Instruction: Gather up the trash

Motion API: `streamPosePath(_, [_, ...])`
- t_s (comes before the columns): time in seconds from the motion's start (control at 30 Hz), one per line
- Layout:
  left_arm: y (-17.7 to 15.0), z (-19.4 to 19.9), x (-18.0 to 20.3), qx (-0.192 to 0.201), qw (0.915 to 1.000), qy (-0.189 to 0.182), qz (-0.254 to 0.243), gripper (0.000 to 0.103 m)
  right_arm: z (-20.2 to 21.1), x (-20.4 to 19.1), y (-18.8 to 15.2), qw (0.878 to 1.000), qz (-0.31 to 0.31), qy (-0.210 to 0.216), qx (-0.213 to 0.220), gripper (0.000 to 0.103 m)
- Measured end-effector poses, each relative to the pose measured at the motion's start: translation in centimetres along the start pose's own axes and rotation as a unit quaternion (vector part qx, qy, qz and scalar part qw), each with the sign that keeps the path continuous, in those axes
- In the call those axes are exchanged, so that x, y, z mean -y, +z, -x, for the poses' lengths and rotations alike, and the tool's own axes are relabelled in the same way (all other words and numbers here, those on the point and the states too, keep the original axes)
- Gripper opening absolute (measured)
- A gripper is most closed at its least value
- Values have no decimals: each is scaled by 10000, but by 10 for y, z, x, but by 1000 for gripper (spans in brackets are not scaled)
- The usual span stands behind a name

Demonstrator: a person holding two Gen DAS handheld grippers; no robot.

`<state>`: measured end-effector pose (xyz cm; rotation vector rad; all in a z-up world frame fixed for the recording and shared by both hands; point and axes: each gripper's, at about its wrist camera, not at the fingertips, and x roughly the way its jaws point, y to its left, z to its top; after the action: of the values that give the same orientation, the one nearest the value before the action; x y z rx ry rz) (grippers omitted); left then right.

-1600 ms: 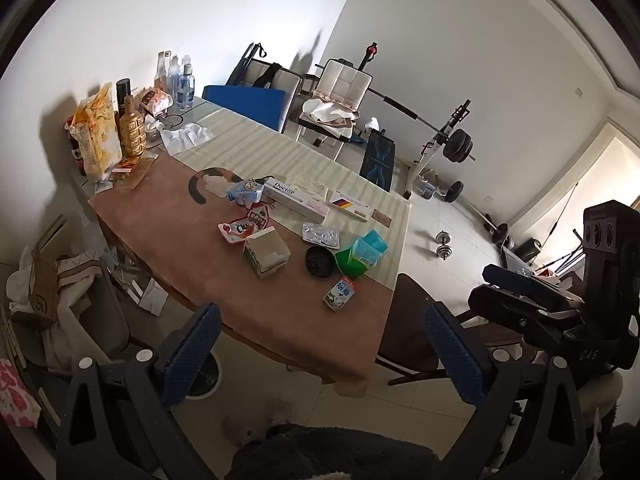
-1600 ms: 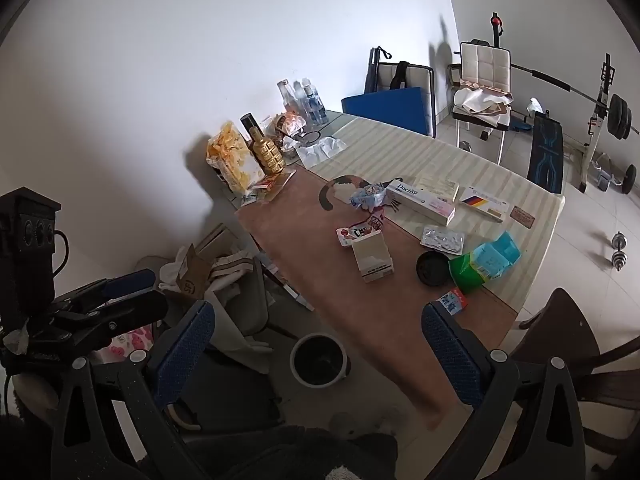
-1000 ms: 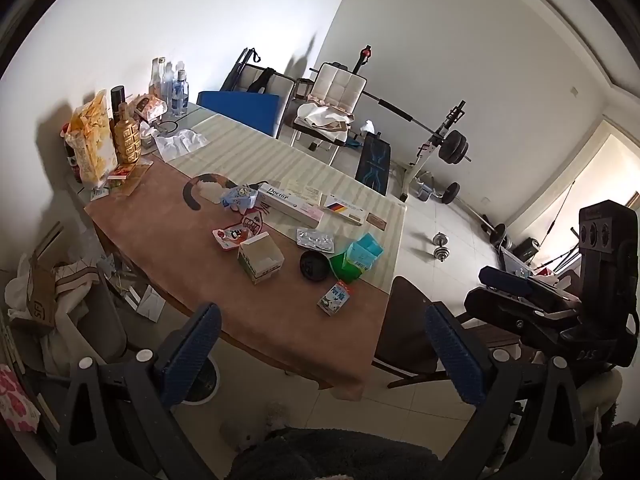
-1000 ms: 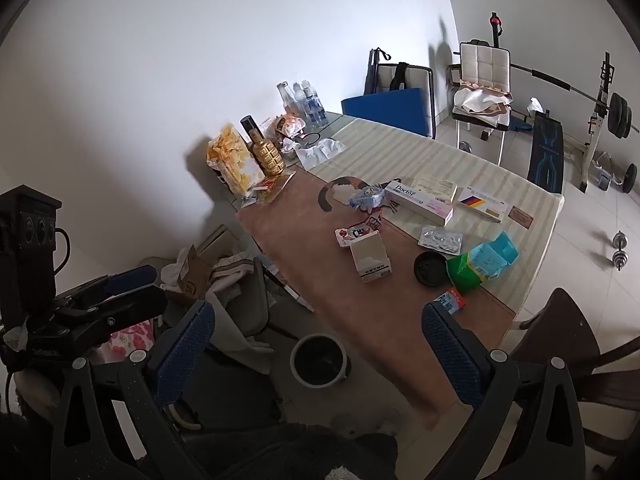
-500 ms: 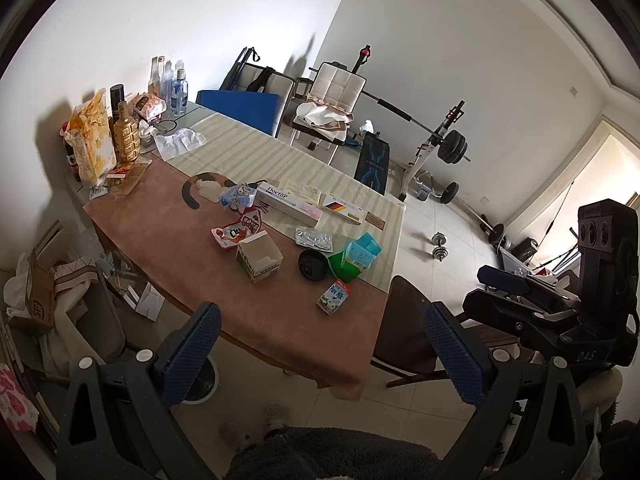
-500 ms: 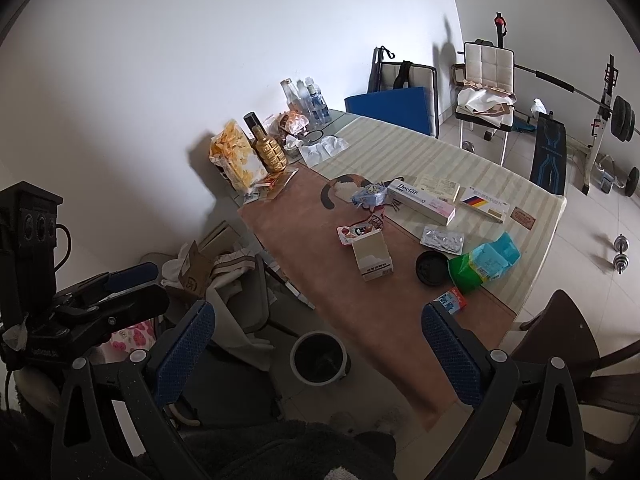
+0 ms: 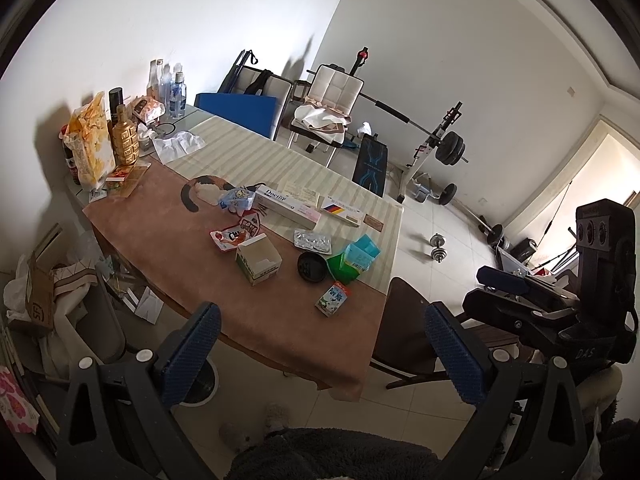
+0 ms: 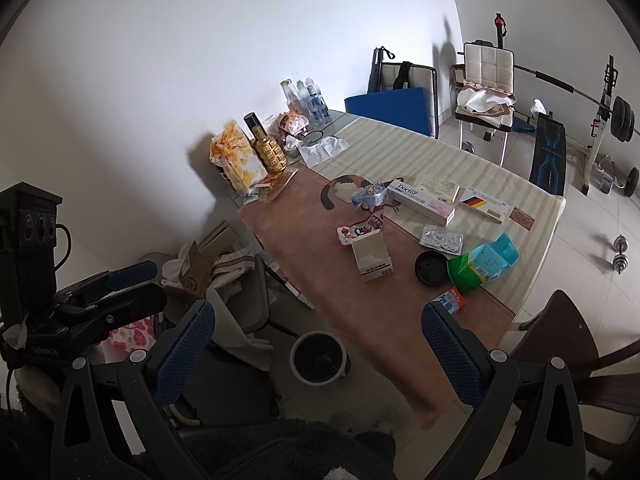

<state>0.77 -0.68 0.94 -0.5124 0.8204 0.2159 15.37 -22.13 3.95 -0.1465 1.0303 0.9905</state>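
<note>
Barely anything shifted; you're hovering back, no pickup begun.

Left wrist: left tongs (image 7: 316, 352) wide open, empty; counter (image 7: 152, 232) holds one milk carton (image 7: 335, 300), one open box (image 7: 258, 258).

Right wrist: right tongs (image 8: 316, 350) wide open, empty; one bin (image 8: 318, 357) on floor beside counter.

The table (image 7: 168, 248) wears a brown cloth at its near end and a pale green-and-cream striped one at the far end. A gold bottle (image 7: 125, 141) stands at the far left corner beside a yellow-orange snack bag (image 7: 90, 148). Near the right edge lie a black round lid (image 7: 312, 266), a green packet (image 7: 342, 268) and a turquoise packet (image 7: 362, 254).
</note>
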Motion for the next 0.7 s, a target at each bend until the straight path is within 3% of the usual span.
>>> streamPosePath(0.7, [0, 0, 10, -35, 9999, -102, -47, 103, 5, 2, -5, 9999, -106, -44, 36, 103])
